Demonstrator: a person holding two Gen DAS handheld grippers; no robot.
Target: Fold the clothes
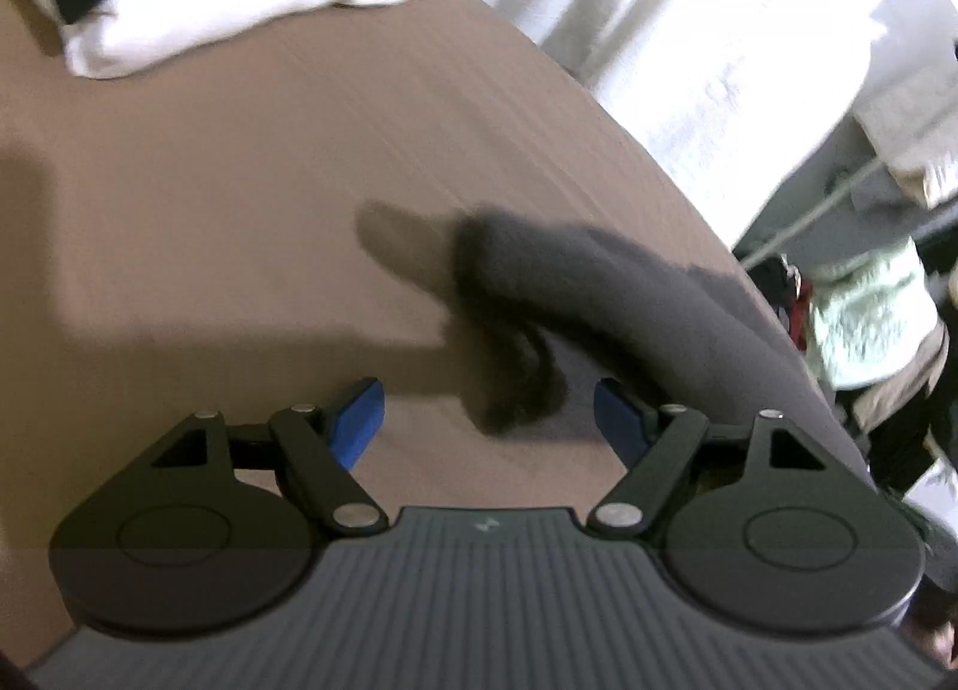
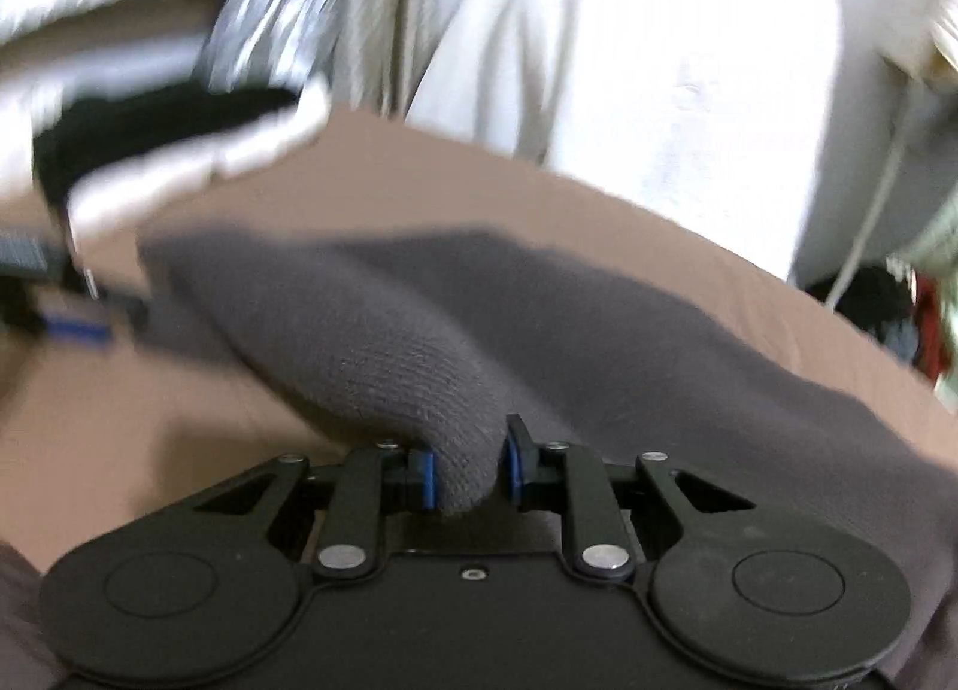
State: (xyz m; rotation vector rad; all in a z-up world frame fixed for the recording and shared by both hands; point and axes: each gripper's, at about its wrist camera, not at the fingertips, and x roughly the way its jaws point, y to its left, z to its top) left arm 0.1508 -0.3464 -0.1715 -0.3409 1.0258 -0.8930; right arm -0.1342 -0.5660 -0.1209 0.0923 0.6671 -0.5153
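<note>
Grey knit garment (image 2: 419,343): right tongs (image 2: 467,471) pinching a bunched fold, left tongs (image 1: 488,412) gaping empty; thick bunch probably slipping free

a tan ribbed surface (image 1: 239,163) meets pale white drapery (image 1: 688,32) behind it.

— What is the garment I have here?

— A dark grey knitted garment (image 2: 419,331), soft and thick. It lies stretched over the brown surface, partly lifted. One bunched fold of it is pinched at my right side; its other end (image 1: 509,295) hangs crumpled, blurred, above the surface.
</note>
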